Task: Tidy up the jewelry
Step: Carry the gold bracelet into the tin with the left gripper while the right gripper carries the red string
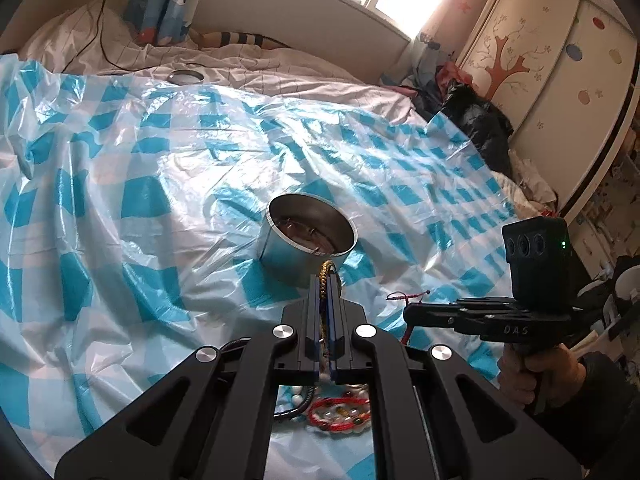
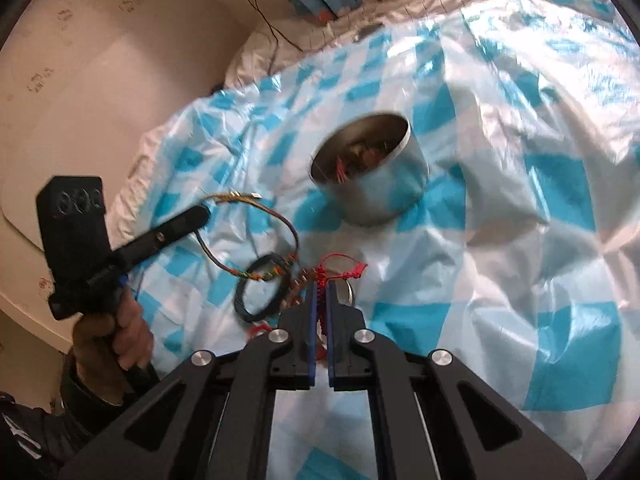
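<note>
The left tongs clench a gold-and-brown woven cord; the right tongs clench a red knotted string. The steel tin sits just beyond both, on the bed's checked plastic sheet; its contents are blurred. More bracelets lie nearer, partly hidden.
</note>
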A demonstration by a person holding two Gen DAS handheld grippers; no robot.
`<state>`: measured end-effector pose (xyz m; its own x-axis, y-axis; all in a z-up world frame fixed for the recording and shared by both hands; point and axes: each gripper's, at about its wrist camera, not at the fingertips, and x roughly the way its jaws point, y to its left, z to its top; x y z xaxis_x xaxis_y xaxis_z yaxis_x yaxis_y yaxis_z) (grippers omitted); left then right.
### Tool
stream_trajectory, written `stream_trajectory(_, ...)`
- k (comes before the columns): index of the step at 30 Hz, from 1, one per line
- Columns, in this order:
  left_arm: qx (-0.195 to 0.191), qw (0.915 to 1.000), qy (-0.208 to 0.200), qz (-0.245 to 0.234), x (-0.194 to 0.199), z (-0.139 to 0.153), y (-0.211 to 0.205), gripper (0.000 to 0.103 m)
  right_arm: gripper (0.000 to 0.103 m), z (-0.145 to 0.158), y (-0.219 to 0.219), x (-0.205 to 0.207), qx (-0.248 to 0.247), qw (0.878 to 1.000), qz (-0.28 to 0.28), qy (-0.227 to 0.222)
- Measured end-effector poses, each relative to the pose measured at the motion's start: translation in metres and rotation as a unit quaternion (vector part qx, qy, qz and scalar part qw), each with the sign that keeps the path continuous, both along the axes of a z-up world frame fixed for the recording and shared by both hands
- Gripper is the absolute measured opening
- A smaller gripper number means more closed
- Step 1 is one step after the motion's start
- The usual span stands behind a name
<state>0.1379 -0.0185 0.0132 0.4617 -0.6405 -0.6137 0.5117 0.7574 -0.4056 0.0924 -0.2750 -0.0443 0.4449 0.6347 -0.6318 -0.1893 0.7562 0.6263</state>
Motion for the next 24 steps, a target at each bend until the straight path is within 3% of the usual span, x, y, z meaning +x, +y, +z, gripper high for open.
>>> stream_trajectory(11,-0.035,0.9988,-0.032,-0.008,0.017,0.031,-0.025,0.003,0.005,0.063,-0.036,0.02,0.001,0.993,-0.076,-0.093)
stream_trajectory(20,-0.073,0.9973,-0.006,-0.007,0.063,0.017,-0.048,0.003,0.005,0.066,-0.025,0.044,-0.045,0.987,-0.09,-0.125)
stream_trajectory(24,-0.047,0.9984,0.03,-0.012,0.081,-0.007,-0.062,0.003,0.005,0.059,-0.016,0.06,-0.047,0.987,-0.093,-0.126)
